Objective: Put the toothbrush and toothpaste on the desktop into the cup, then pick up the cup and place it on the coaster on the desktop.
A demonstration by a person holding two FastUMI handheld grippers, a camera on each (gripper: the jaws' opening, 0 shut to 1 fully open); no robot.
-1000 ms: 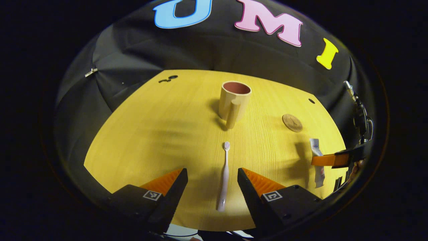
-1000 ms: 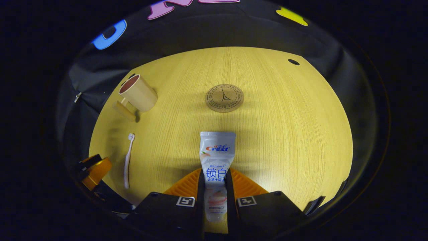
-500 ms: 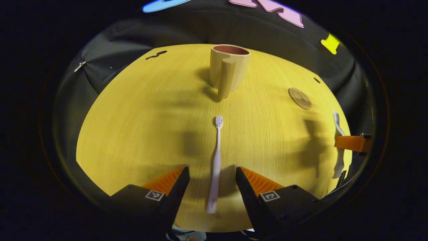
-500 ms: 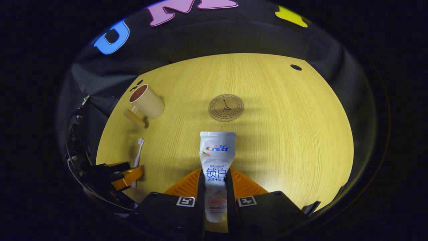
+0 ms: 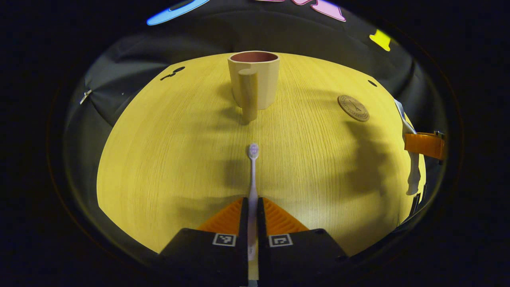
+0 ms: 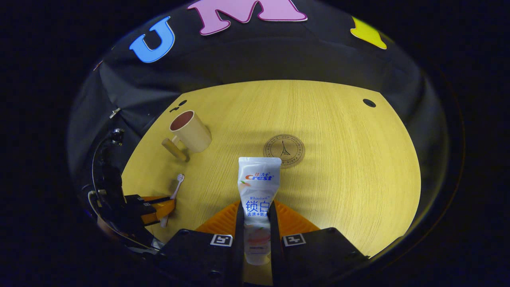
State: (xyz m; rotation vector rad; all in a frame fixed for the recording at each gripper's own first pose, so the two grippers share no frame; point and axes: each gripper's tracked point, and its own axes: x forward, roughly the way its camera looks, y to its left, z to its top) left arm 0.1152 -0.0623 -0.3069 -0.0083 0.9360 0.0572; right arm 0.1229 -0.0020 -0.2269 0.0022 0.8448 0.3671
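Both pairs of fingers are clenched: left gripper (image 5: 252, 207) on toothbrush (image 5: 252, 175), right gripper (image 6: 257, 211) on toothpaste (image 6: 257, 187).

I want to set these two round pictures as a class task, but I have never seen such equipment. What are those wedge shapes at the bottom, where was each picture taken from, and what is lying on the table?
A person holds a two-finger gripper in each hand, and each carries a fisheye camera looking along its fingers; the wedges are those fingers. In the left gripper view, the left gripper is shut on a toothbrush. In the right gripper view, the right gripper is shut on a toothpaste tube. On the wooden table stand an empty cup with a handle and a round coaster.
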